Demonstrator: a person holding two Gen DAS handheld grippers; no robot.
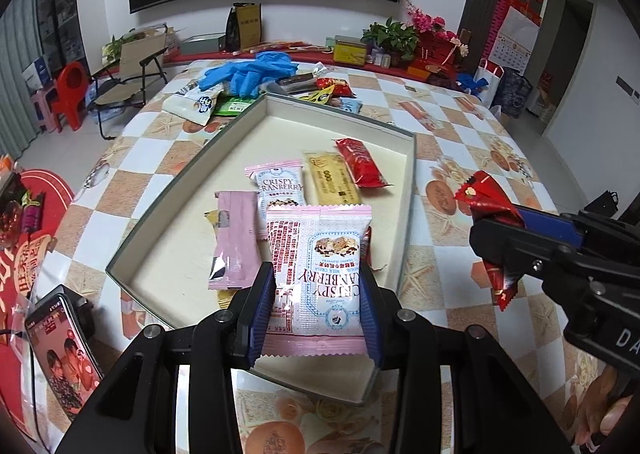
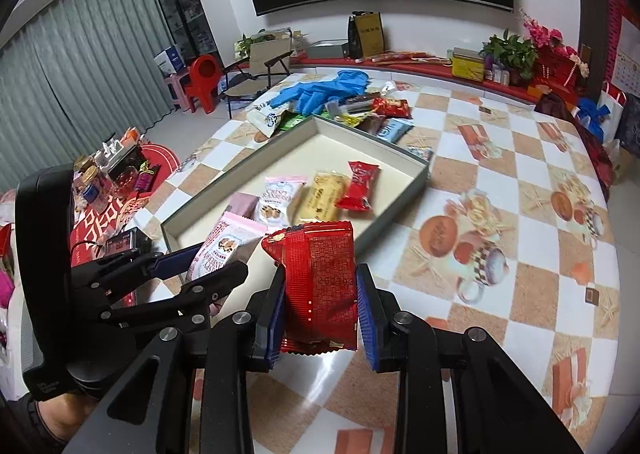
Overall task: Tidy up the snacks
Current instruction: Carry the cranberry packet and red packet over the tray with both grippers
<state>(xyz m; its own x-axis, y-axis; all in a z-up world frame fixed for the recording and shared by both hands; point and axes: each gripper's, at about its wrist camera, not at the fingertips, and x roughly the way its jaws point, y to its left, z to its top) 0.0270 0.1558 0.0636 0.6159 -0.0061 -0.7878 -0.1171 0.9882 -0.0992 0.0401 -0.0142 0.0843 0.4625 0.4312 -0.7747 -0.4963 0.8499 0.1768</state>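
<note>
Tray (image 1: 160,214) fills the middle of our left wrist view, a shallow grey-walled box with a cream floor, set on the checkered tablecloth (image 1: 460,142). Our left gripper (image 1: 316,314) is clamped on a pink Crispy Cranberry packet (image 1: 320,270), its blue pads pressing both long sides, the packet held over the near end of the tray. On the tray floor we see a second cranberry packet (image 1: 280,184), a yellow packet (image 1: 332,182), a red packet (image 1: 360,168) and a plain pink wrapper (image 1: 234,246). At right our right gripper (image 1: 492,238) pinches a red foil snack (image 1: 486,200) above the tablecloth, outside the tray wall. Blue gloves (image 1: 248,72) and loose snacks lie past the far corner, and a phone (image 1: 64,338) sits at lower left.

From the right wrist view, our right gripper (image 2: 320,310) grips the red foil snack (image 2: 320,278) between its pads, just beside the tray's (image 2: 392,214) near wall. Our left gripper (image 2: 216,258) shows at left, carrying the pink Crispy Cranberry packet (image 2: 224,250) at the tray's near corner.
</note>
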